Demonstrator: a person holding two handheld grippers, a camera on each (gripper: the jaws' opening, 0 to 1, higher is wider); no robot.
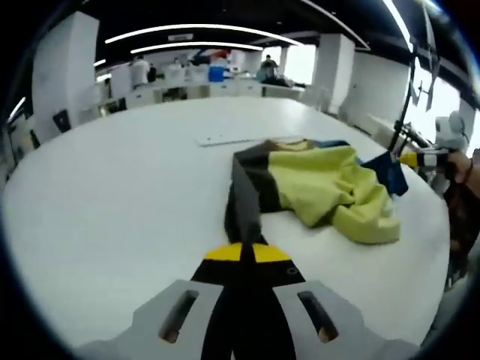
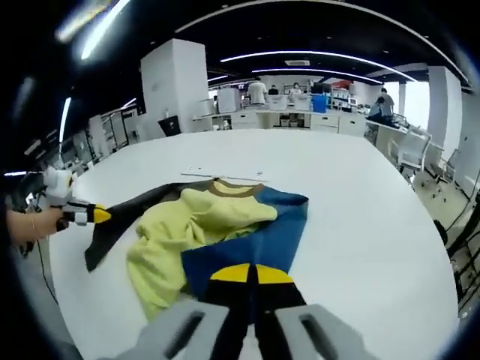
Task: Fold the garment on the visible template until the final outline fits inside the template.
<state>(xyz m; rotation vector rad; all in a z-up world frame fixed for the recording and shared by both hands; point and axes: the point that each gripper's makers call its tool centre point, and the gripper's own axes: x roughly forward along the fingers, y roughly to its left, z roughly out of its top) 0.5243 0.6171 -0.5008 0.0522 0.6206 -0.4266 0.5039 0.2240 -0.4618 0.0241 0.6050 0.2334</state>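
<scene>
Garment (image 1: 315, 187): crumpled on white table (image 1: 112, 202), yellow, blue and dark parts.
Left gripper (image 1: 241, 251): jaws closed on dark edge of garment.
Right gripper (image 2: 250, 274): jaws closed on blue edge.
Template (image 2: 225, 175): thin outline behind garment.

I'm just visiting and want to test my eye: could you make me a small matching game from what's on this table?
Things:
1. left gripper
2. right gripper
3. template
4. table

States:
A. shut on the blue part of the garment
B. flat and pale, beyond the garment
C. white, bearing everything
D. shut on the dark part of the garment

Pairs: 1-D, 2-A, 3-B, 4-C
</scene>
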